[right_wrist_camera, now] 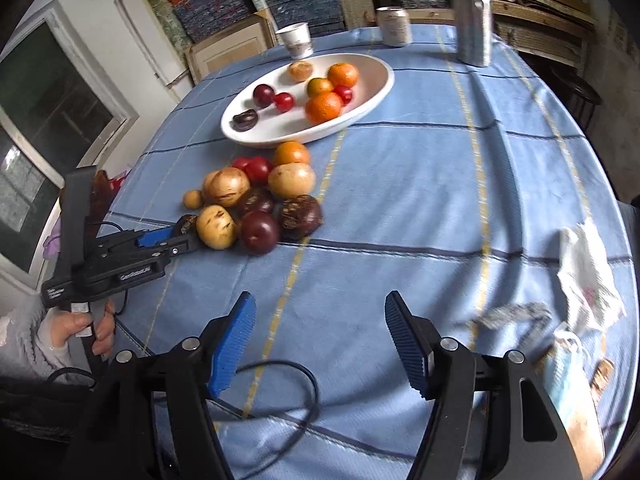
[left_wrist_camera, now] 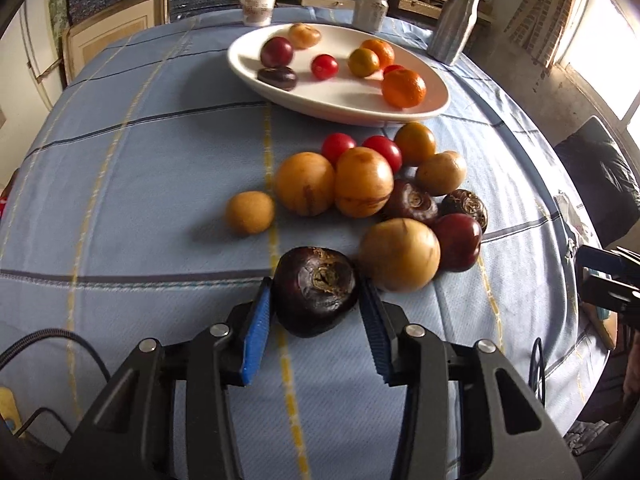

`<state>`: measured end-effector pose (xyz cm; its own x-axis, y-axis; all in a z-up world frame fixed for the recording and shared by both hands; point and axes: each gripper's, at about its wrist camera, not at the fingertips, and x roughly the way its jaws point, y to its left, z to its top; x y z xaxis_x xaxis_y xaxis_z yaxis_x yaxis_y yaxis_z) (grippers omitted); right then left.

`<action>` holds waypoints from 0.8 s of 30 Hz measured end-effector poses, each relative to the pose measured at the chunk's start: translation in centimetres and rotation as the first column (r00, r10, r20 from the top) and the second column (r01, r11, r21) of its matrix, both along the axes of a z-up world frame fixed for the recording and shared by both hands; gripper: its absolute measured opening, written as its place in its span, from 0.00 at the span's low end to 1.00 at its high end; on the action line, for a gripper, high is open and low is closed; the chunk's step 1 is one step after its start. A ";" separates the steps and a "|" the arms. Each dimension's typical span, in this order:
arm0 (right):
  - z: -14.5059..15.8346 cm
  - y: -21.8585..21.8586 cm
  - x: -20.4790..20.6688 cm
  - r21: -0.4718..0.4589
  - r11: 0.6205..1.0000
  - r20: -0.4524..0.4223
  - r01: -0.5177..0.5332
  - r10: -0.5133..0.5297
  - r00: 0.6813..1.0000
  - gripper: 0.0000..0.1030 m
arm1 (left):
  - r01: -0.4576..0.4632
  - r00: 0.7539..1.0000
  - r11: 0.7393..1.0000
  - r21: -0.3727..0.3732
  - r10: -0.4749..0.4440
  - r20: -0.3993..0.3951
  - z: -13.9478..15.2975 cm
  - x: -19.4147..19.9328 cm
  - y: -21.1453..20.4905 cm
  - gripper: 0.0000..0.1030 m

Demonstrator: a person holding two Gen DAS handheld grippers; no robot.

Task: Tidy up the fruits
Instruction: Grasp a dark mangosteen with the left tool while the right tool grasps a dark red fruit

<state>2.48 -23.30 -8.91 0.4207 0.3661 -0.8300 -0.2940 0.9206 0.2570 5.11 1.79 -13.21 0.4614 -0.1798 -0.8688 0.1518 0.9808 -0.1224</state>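
A dark purple-brown water chestnut (left_wrist_camera: 316,292) lies on the blue checked tablecloth (left_wrist_camera: 140,200) at the near edge of a loose pile of fruit (left_wrist_camera: 364,184). My left gripper (left_wrist_camera: 316,282) has its blue pads against both sides of it. The right wrist view shows that gripper (right_wrist_camera: 176,236) coming in from the left, held by a hand, with the same chestnut (right_wrist_camera: 186,222) at its tip. A white oval plate (left_wrist_camera: 340,114) behind the pile holds tangerines, cherry tomatoes and dark fruits. My right gripper (right_wrist_camera: 320,300) stands open over bare cloth, nothing between its fingers.
A paper cup (left_wrist_camera: 258,4), a can (left_wrist_camera: 370,10) and a metal bottle (left_wrist_camera: 456,24) stand at the table's far edge behind the plate. Crumpled wrappers and a bag (right_wrist_camera: 588,276) lie at the right. A black cable (right_wrist_camera: 280,392) loops under my right gripper.
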 end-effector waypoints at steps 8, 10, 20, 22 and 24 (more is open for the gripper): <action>-2.1 5.6 3.1 -0.001 0.991 -0.011 -0.135 0.135 0.991 0.57 | -0.139 0.990 0.990 0.018 0.138 0.009 1.7 -3.5 5.5 0.41; -2.7 6.4 3.9 0.008 0.990 -0.021 -0.143 0.143 0.989 0.52 | -0.169 0.986 0.985 0.025 0.169 0.009 1.8 -4.3 6.7 0.41; -4.4 7.4 5.6 0.018 0.989 -0.043 -0.145 0.146 0.988 0.44 | -0.229 0.973 0.972 0.046 0.229 0.002 2.1 -6.6 8.7 0.41; -4.5 7.4 5.8 0.017 0.990 -0.040 -0.143 0.143 0.989 0.40 | -0.224 0.975 0.973 0.049 0.224 0.001 2.1 -6.5 8.6 0.41; -4.5 6.9 5.9 0.031 0.990 -0.046 -0.137 0.138 0.989 0.36 | -0.217 0.976 0.975 0.050 0.218 0.000 2.1 -6.4 8.4 0.41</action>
